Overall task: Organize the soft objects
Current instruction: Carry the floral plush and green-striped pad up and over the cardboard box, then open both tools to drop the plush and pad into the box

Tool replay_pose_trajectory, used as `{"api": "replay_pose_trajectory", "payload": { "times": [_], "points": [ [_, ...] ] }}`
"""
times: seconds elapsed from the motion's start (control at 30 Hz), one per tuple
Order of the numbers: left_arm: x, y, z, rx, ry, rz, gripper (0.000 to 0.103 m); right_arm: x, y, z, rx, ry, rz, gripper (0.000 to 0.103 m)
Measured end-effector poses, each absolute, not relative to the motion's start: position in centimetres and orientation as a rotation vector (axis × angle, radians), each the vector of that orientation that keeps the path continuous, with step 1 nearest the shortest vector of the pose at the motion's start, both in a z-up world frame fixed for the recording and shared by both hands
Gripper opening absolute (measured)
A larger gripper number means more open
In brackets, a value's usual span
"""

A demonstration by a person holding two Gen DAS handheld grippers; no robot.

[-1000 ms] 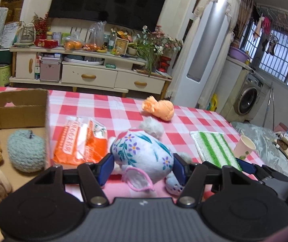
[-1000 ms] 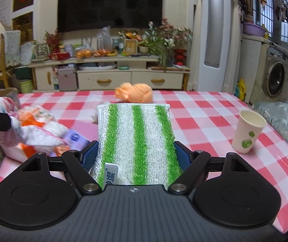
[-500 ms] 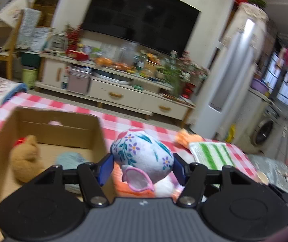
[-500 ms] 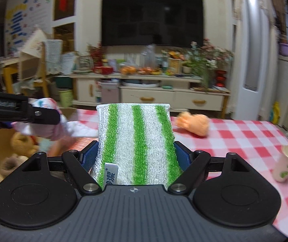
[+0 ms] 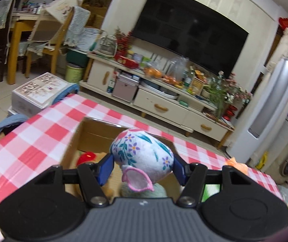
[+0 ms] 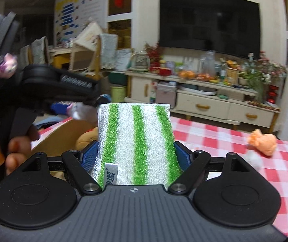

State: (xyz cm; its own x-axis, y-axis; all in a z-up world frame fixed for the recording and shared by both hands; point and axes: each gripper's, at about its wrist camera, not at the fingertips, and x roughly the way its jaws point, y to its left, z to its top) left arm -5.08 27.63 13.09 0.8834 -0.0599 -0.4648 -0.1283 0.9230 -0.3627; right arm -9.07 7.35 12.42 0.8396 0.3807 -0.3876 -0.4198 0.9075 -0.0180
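My left gripper (image 5: 143,166) is clamped on the floral plush toy (image 5: 142,157), its blue pads pressed into both sides and the toy's pink-rimmed ear (image 5: 137,178) drooping toward the camera. I have it held above the open cardboard box (image 5: 73,147), which sits on the red-and-white checked tablecloth (image 5: 33,141). Inside the box I can make out a tan plush (image 6: 87,136) with something red (image 5: 86,157) on it, and a pale green knitted item (image 5: 160,190) directly below the toy. The box's left wall leaves a broad band of bare cloth toward the tabletop's left edge.

My right gripper (image 6: 136,155) is closed on the green-and-white striped cloth (image 6: 136,141), which stands upright between the pads with a small label (image 6: 110,173) at its lower edge. It sits just right of the box. Further right on the tabletop lie an orange plush (image 6: 264,141) and a white fluff ball (image 6: 254,158), with open cloth around them.
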Motion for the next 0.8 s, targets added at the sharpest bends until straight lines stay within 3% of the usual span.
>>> {"api": "replay_pose_trajectory", "payload": {
  "times": [0.5,0.63,0.8],
  "points": [
    [-4.2,28.9,12.0,-0.388,0.549,0.072,0.062,-8.6,11.0,10.9,-0.157,0.478,0.51,0.103],
    [-4.2,28.5,12.0,-0.369,0.549,0.07,0.071,-9.8,10.9,10.7,-0.179,0.471,0.504,0.103],
    [-4.2,27.5,12.1,-0.33,0.559,0.063,0.076,-11.1,10.3,10.9,-0.157,0.457,0.504,0.103]
  ]
}}
